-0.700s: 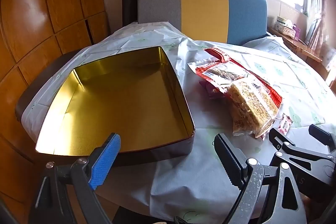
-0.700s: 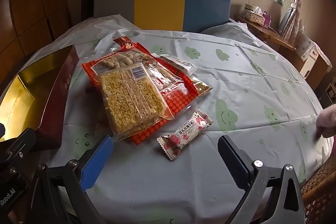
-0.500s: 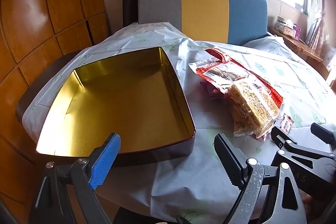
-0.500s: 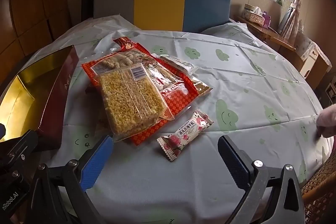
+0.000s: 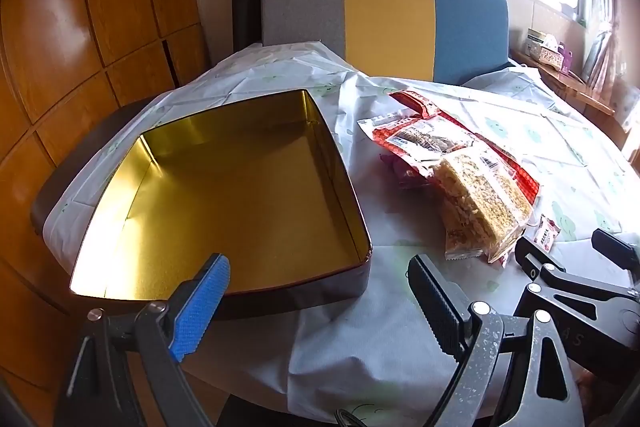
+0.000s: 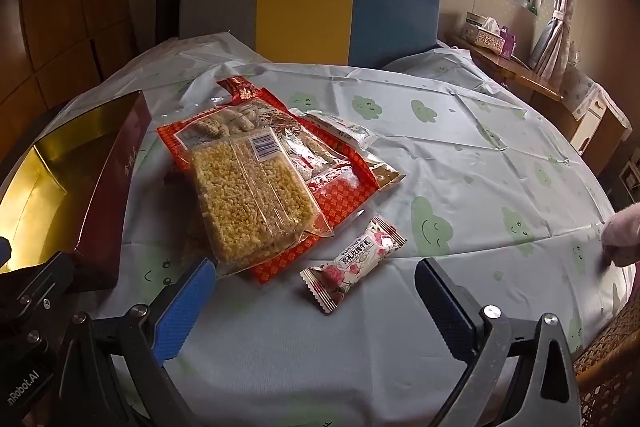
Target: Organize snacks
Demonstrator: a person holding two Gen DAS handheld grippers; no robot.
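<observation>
Right claw wide open and empty above the small pink candy packet lying flat on the desk beside the snack pile — light, crinkly, slippery film; probably best pinched across its padded middle.

Gold-lined tin beside snack packets on clothed table, left tongs agape above.

On the table, the tin is placed at nine o'clock of the snack pile; the small candy is laid at five o'clock, just beside.
</observation>
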